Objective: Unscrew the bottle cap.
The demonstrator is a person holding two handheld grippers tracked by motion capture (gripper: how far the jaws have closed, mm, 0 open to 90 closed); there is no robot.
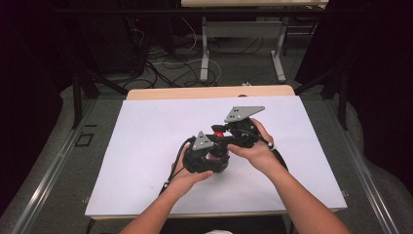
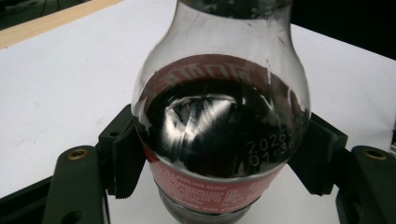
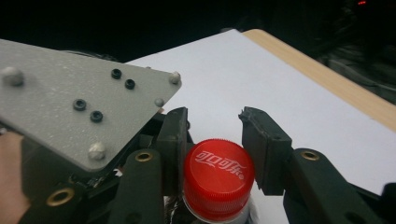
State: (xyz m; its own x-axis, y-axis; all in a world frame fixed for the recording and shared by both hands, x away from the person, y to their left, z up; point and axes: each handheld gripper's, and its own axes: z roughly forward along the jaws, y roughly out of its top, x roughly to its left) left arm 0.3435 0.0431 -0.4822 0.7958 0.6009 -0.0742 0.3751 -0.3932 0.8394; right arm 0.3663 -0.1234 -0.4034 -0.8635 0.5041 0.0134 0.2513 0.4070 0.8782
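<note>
High view: left gripper (image 1: 213,157) clamps bottle (image 1: 214,155); right gripper (image 1: 221,132) straddles cap (image 1: 219,132)

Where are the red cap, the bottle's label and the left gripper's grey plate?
red cap (image 3: 218,172): right gripper view, its top face.
bottle's label (image 2: 210,190): left gripper view, lower red band.
grey plate (image 1: 200,141): high view, its middle.

Your bottle (image 2: 219,121) is clear plastic with a rounded shoulder, a red label band and dark cola inside, filled to about the shoulder. It stands upright near the middle of the table, slightly toward 6 o'clock. Its red cap (image 3: 217,173), printed with white script, is still on the neck.
</note>
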